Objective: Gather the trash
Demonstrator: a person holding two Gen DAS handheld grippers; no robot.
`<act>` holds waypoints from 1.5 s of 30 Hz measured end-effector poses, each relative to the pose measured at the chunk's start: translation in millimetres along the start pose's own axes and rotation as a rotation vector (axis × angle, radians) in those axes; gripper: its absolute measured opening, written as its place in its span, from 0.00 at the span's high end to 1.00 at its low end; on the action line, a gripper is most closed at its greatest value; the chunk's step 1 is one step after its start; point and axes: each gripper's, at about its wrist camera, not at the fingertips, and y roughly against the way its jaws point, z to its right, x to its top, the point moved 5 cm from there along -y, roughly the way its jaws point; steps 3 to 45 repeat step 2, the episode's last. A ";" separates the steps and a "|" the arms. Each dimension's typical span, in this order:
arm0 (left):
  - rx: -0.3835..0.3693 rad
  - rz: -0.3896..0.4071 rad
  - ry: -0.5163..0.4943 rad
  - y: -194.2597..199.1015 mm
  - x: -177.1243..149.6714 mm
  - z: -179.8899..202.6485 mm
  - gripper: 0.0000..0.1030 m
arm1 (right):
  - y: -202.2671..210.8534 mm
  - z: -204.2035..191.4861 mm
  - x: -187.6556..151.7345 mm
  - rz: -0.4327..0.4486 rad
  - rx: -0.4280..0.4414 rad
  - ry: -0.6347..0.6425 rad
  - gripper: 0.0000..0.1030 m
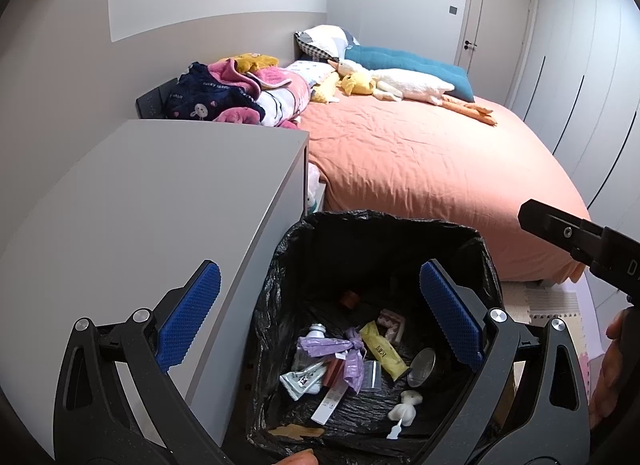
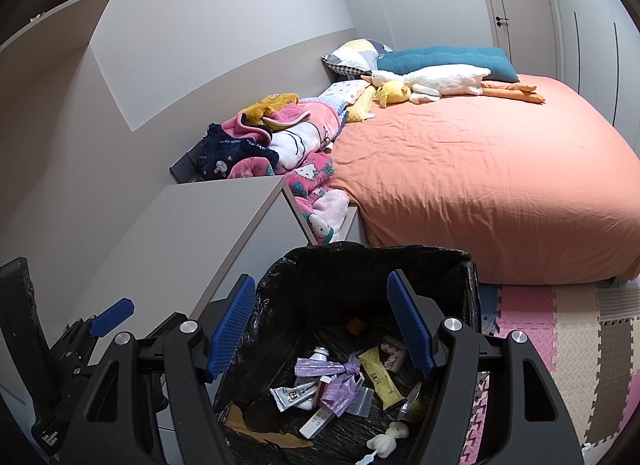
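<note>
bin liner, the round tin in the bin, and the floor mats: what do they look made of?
Bin liner: thin black plastic film, glossy and crinkled, folded over the rim.
Round tin: probably metal, given its shiny grey reflective wall.
Floor mats: likely soft foam, matte, with jigsaw interlocking edges in pink, cream and brown.

Soft even indoor light, sharp focus, strong fisheye bending, dark vignetted corners.

A black bin liner (image 1: 476, 257) is seen beside an orange bedsheet (image 1: 432, 161); a teal cushion (image 1: 404, 61), pink patterned blanket (image 2: 304, 133) and pink-and-beige checked floor mat (image 2: 568, 329) are shown.
</note>
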 end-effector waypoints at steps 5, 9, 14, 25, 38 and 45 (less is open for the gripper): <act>0.002 -0.001 -0.005 -0.4 0.0 0.7 0.06 | -0.2 -0.3 0.6 -0.001 0.000 -0.001 0.32; 0.002 -0.001 -0.005 -0.4 0.0 0.7 0.06 | -0.2 -0.3 0.6 -0.001 0.000 -0.001 0.32; 0.002 -0.001 -0.005 -0.4 0.0 0.7 0.06 | -0.2 -0.3 0.6 -0.001 0.000 -0.001 0.32; 0.002 -0.001 -0.005 -0.4 0.0 0.7 0.06 | -0.2 -0.3 0.6 -0.001 0.000 -0.001 0.32; 0.002 -0.001 -0.005 -0.4 0.0 0.7 0.06 | -0.2 -0.3 0.6 -0.001 0.000 -0.001 0.32; 0.002 -0.001 -0.005 -0.4 0.0 0.7 0.06 | -0.2 -0.3 0.6 -0.001 0.000 -0.001 0.32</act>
